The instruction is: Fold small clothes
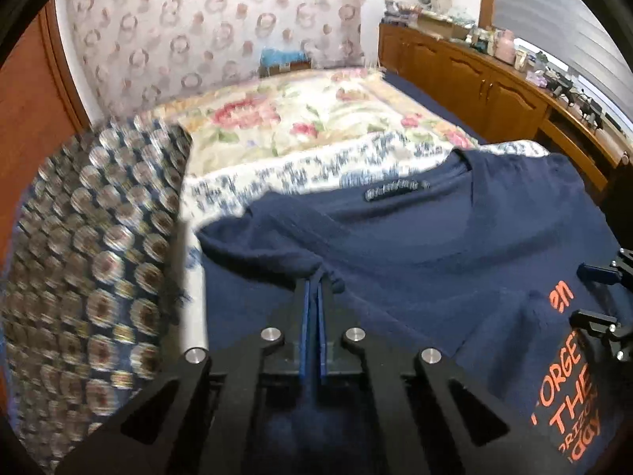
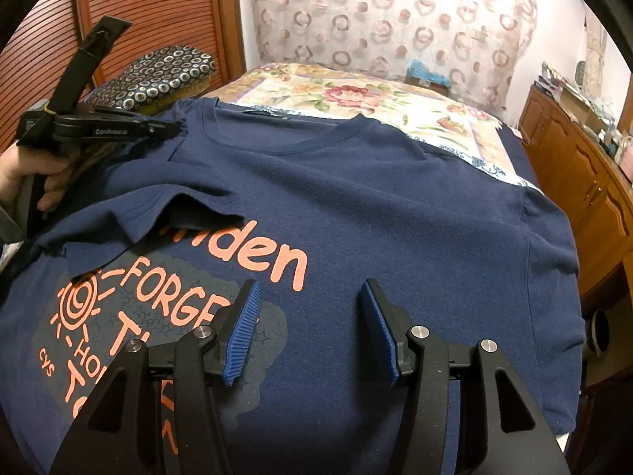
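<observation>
A navy T-shirt (image 1: 435,245) with orange lettering lies face up on the bed, its collar toward the far side. In the left wrist view my left gripper (image 1: 315,283) is shut, with a bunched fold of the shirt's shoulder edge pinched at its tips. The right wrist view shows that gripper (image 2: 176,128) at the shirt's (image 2: 376,206) left shoulder, held by a hand (image 2: 23,174). One sleeve is folded in over the print. My right gripper (image 2: 310,297) hovers open over the lettering with nothing between its blue pads (image 2: 241,332); it also shows at the left view's right edge (image 1: 589,297).
A floral bedspread (image 1: 296,118) covers the bed beyond the shirt. A circle-patterned cushion (image 1: 99,237) lies at the left. A wooden cabinet (image 1: 494,83) cluttered with small items runs along the right wall. A patterned curtain (image 2: 395,16) hangs behind, beside a slatted wooden door (image 2: 138,19).
</observation>
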`<state>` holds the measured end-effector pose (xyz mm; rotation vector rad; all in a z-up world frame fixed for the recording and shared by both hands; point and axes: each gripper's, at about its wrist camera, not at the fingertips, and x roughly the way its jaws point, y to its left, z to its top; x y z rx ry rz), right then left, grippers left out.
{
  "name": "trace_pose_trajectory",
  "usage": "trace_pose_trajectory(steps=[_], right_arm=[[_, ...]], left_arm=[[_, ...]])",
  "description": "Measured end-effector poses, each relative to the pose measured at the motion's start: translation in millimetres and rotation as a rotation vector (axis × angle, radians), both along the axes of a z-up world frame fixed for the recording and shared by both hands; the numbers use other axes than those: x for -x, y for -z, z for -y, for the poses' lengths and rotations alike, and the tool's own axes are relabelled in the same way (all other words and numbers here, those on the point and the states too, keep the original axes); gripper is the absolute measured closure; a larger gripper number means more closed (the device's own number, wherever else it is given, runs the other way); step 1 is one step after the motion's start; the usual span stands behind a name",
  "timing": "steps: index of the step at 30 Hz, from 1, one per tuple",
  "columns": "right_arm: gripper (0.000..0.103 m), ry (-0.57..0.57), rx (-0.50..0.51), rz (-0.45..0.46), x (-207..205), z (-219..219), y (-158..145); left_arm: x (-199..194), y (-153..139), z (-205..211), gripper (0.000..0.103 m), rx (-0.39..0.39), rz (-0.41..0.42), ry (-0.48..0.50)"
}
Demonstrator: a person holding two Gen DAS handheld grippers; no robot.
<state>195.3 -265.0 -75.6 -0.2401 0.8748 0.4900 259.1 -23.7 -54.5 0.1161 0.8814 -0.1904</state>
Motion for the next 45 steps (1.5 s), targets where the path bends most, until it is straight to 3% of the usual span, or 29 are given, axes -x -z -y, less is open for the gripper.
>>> trace_pose_trajectory(steps=[7,11,15,21,23,28,31,36,45], right_arm=[[0.049,0.000,0.000,0.000,0,0,0],[0.049,0.000,0.000,0.000,0,0,0],[0.049,0.001,0.002,0.001,0,0,0],[0.048,0.001,0.001,0.000,0,0,0],[0.048,0.001,0.002,0.001,0,0,0],[0.048,0.003,0.002,0.001,0,0,0],[0.047,0.002,0.002,0.001,0,0,0],[0.047,0.003,0.003,0.001,0,0,0],[0.046,0.003,0.003,0.002,0,1,1]], left_arm=[[-2,-52,-51,0.103,-0.012,0.119,-0.107],[-5,-58,-81,0.103,-0.031,0.133,-0.165],[-1,-53,-90,0.101,-0.027,0.134,-0.161],[25,-62,-82,0.078,0.025,0.178,-0.113],[42,-66,-79,0.066,0.046,0.207,-0.086],[79,-69,-73,0.049,0.098,0.251,-0.039],[102,-66,-70,0.048,0.142,0.268,-0.028],[122,-54,-56,0.047,0.146,0.249,0.006],[126,-4,-20,0.047,0.096,0.092,0.058]])
